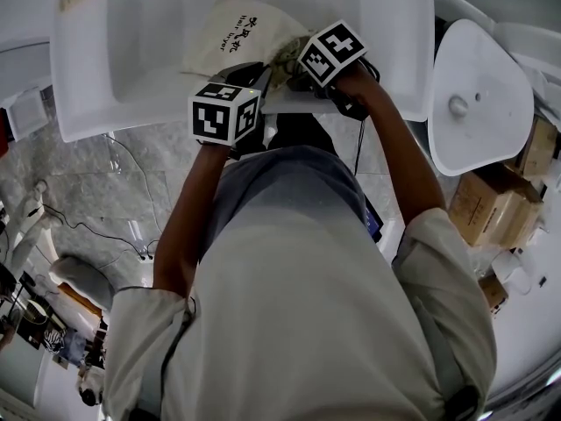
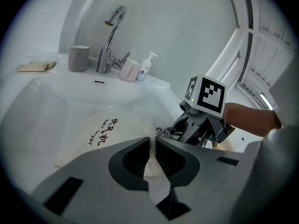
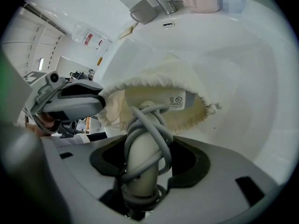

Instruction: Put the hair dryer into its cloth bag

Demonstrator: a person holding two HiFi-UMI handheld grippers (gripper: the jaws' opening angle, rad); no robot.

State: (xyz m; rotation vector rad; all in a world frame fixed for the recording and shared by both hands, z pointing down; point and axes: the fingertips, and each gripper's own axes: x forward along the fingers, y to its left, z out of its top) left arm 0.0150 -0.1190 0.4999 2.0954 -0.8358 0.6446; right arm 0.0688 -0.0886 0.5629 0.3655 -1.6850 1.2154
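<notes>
The cream cloth bag (image 2: 105, 134), printed with dark characters, lies in the white sink basin (image 2: 42, 106). My left gripper (image 2: 153, 146) is shut on the rim of the bag and holds its mouth (image 3: 154, 78) up and open. The hair dryer (image 3: 142, 157) is off-white, with a grey cord wound round its handle. My right gripper (image 3: 145, 148) is shut on that handle. The dryer's body (image 3: 163, 99) lies inside the bag's mouth. In the head view both marker cubes (image 1: 224, 112) sit close together over the bag (image 1: 241, 29) at the sink's front edge.
At the back of the sink stand a chrome faucet (image 2: 110, 36), a grey cup (image 2: 79, 57), a pink cup (image 2: 128, 70) and a pump bottle (image 2: 145, 65). Sachets (image 2: 36, 66) lie at the far left. A toilet (image 1: 478, 95) and cardboard boxes (image 1: 491, 204) are to the right.
</notes>
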